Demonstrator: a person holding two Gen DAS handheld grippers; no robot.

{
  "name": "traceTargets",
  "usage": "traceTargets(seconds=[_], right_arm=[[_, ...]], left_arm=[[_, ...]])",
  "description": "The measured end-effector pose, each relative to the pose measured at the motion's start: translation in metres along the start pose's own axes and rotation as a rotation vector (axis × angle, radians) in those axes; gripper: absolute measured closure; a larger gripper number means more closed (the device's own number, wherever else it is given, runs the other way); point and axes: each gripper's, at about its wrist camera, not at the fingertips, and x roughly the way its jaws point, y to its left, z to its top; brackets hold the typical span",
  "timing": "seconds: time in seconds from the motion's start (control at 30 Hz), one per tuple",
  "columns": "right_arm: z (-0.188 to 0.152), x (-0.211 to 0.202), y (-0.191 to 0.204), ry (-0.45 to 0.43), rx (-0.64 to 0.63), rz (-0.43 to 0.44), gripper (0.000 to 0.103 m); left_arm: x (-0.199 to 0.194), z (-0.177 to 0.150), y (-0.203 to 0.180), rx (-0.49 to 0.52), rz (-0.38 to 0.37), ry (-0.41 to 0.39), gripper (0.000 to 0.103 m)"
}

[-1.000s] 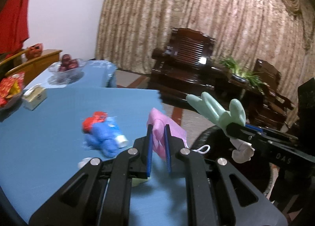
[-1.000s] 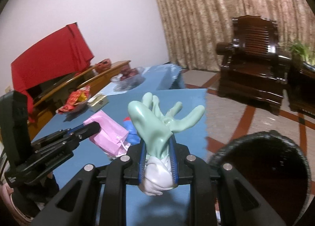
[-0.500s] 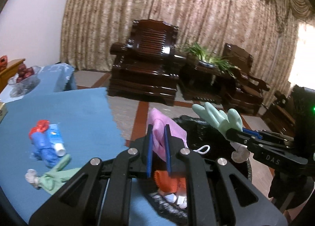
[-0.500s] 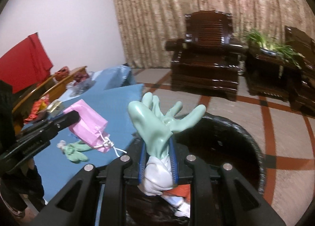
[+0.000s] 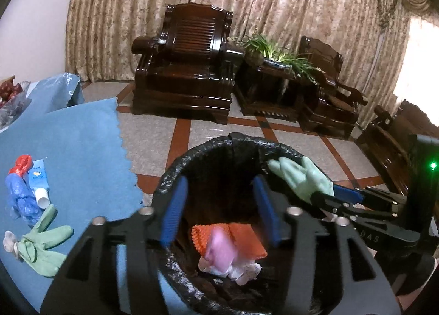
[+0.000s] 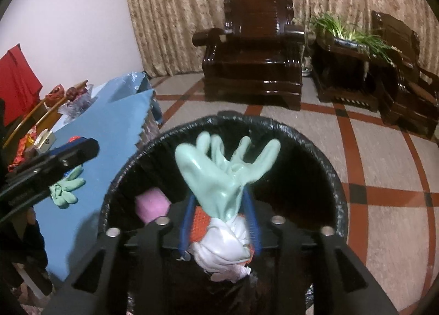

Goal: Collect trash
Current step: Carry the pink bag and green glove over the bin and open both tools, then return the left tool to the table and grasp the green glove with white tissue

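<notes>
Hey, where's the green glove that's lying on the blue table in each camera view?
Left wrist: glove lies at lower left, on the table.
Right wrist: it sits at middle left, partly behind the left tongs.
Shared landmark: the black bin, right of the table.

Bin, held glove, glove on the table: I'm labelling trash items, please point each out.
Bin (image 5: 175, 175): left wrist view, black liner at its left rim.
Held glove (image 6: 216, 177): right wrist view, its palm.
Table glove (image 5: 41, 246): left wrist view, its crumpled middle.
</notes>
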Motion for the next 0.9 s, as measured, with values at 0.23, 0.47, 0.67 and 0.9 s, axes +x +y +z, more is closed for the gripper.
traceTargets(seconds=[0.23,0.47,0.67,0.9], right_arm=[[0.0,-0.007,0.014,-0.038,-0.028,-0.044,0.009],[0.007,-0.007,0.044,-0.068,-0.037,0.024,0.006],[0.009,0.004,0.096,-0.066,-0.097,0.124,0.006],[0.006,0.019,0.155,-0.052,-0.177,0.217,0.006]], left_arm=[[-0.018,-0.001,0.025,-0.024,0.062,-0.015,0.022],[-0.052,-0.014,0.066,-0.07,0.18,-0.032,0.017],[-0.089,-0.031,0.117,-0.112,0.327,-0.041,0.017],[-0.115,-0.056,0.175,-0.171,0.463,-0.007,0.018]])
